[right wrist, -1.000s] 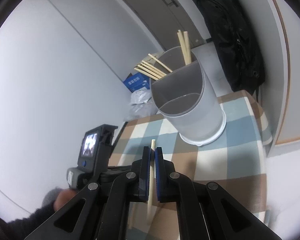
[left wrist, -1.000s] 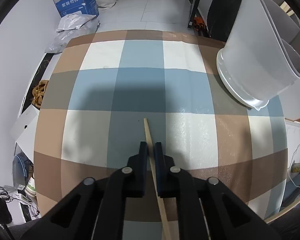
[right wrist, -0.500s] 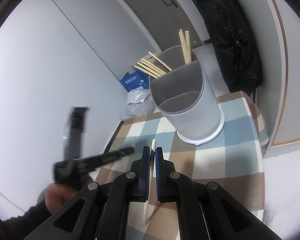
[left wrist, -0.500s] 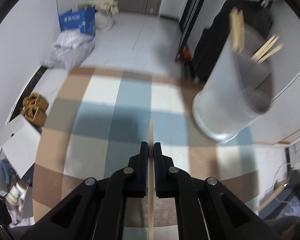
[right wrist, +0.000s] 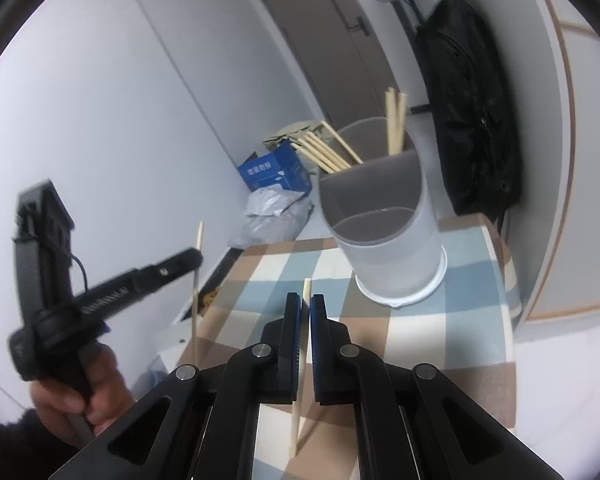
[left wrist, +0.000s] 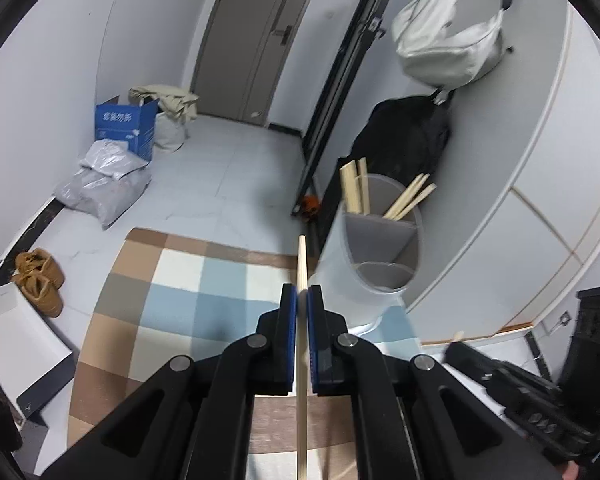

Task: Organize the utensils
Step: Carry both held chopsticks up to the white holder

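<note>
My left gripper (left wrist: 302, 300) is shut on a wooden chopstick (left wrist: 301, 264), held up above the checked tablecloth (left wrist: 172, 292). My right gripper (right wrist: 305, 308) is shut on a second chopstick (right wrist: 306, 294). A grey divided utensil holder (left wrist: 374, 252) stands at the table's far right with several chopsticks in its back compartments; in the right wrist view the holder (right wrist: 384, 224) is ahead and slightly right. The left gripper (right wrist: 196, 258) with its chopstick (right wrist: 198, 236) is raised at the left in the right wrist view.
The table's far edge drops to a tiled floor with a blue box (left wrist: 126, 126), grey bags (left wrist: 104, 182) and brown shoes (left wrist: 40, 280). A black bag (right wrist: 472, 120) hangs by the white cabinet (left wrist: 540, 200) right of the holder.
My left gripper has lifted its chopstick off the table and tilted up, so the holder's open top now shows. My right gripper has stayed almost still with its chopstick.
</note>
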A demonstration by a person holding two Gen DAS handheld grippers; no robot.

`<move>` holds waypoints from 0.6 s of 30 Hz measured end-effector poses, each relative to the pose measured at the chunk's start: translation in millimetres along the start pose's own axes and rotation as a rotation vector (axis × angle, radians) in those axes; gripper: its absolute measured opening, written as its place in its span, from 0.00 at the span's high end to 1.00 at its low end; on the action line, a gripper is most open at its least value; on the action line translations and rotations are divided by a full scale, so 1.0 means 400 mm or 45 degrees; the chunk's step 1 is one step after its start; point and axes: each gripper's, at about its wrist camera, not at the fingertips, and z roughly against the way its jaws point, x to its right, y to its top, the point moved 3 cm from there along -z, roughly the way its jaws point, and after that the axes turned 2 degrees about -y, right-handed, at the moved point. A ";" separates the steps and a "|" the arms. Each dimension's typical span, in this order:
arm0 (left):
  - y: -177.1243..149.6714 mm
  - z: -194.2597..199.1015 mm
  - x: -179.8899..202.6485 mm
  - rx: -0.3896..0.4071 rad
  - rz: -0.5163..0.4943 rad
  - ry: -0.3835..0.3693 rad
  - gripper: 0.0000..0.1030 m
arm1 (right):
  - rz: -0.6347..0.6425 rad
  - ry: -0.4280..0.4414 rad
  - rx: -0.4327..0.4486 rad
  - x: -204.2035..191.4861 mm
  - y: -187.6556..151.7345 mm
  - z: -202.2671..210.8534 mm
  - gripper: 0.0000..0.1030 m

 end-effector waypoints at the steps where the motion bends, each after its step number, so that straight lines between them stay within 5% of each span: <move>1: 0.003 0.004 -0.003 0.015 -0.002 -0.014 0.99 | 0.013 -0.001 0.005 -0.007 0.002 0.001 0.96; 18: 0.088 0.058 0.044 0.156 -0.021 -0.112 0.99 | 0.125 -0.048 0.117 -0.076 0.095 0.056 0.96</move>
